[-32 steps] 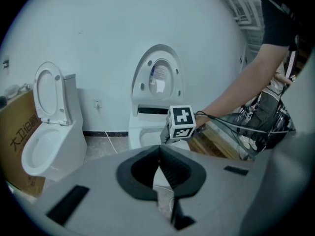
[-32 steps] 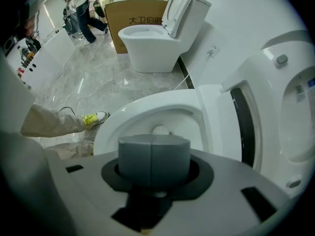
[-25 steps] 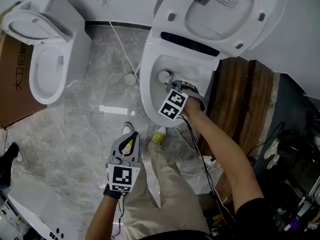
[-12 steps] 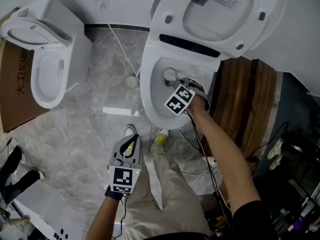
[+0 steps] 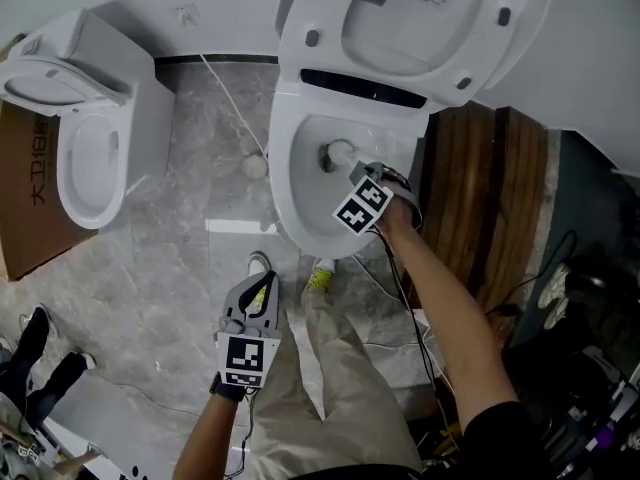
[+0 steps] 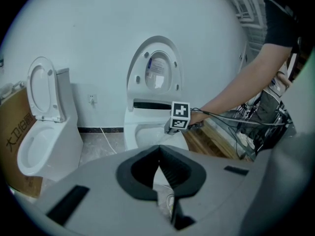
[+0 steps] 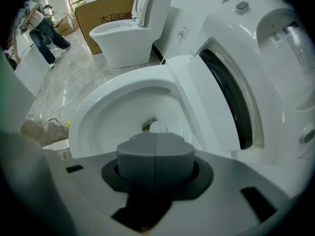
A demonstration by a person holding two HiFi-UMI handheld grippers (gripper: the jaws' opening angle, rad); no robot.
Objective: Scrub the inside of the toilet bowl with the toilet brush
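Observation:
The white toilet bowl stands open with its lid raised. My right gripper reaches into the bowl from the right rim and is shut on the toilet brush handle, with its marker cube above. The round white brush head sits low in the bowl near the drain; it also shows beyond the closed grey pads as the brush head, while the handle is hidden. My left gripper hangs over the floor in front of the toilet, shut and holding nothing; the left gripper view faces the toilet.
A second toilet stands at the left beside a cardboard box. Wooden boards and cables lie right of the bowl. A white cord and a small round object lie on the marble floor. A person's feet stand lower left.
My right gripper and the brush head have shifted slightly rightward inside the bowl. The left gripper stays still. The feet at lower left have moved.

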